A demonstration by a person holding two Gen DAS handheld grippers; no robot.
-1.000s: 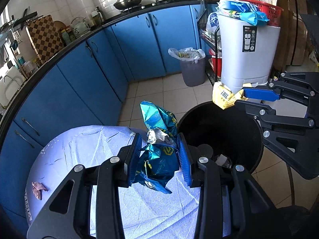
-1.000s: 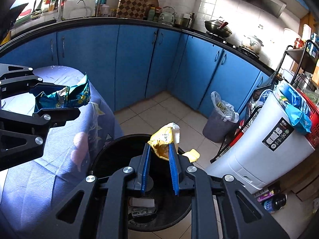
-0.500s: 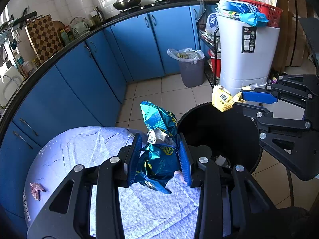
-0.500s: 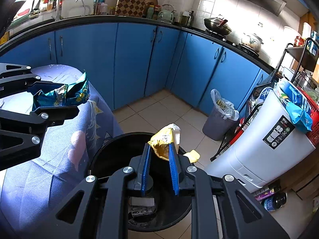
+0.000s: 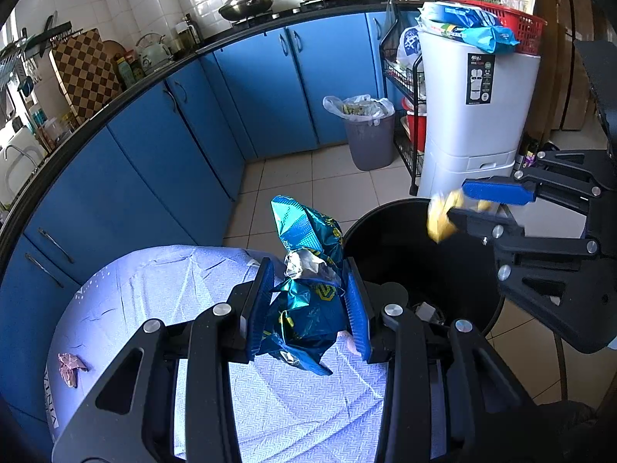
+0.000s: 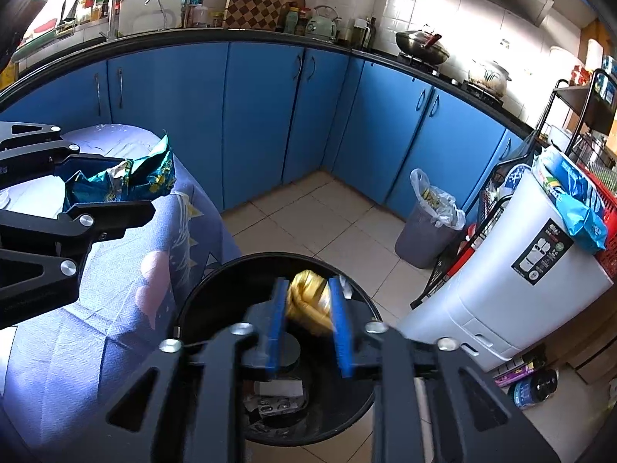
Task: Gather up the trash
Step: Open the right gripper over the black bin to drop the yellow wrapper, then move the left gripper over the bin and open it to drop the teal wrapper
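In a kitchen with blue cabinets (image 5: 162, 154), a black trash bin (image 6: 200, 308) stands on the tiled floor beside a table with a lilac cloth (image 5: 154, 293). The right gripper (image 6: 308, 308) is above the bin; its jaws have just been opening, and the yellow wrapper (image 6: 308, 301) lies blurred between them, no longer pressed. The left gripper (image 5: 308, 301) is closed on a crumpled blue snack bag (image 5: 304, 270) over the table edge.

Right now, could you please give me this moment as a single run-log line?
left tongs: shut on blue wrapper | right tongs: just opening, yellow wrapper loose between pads | black bin: directly below
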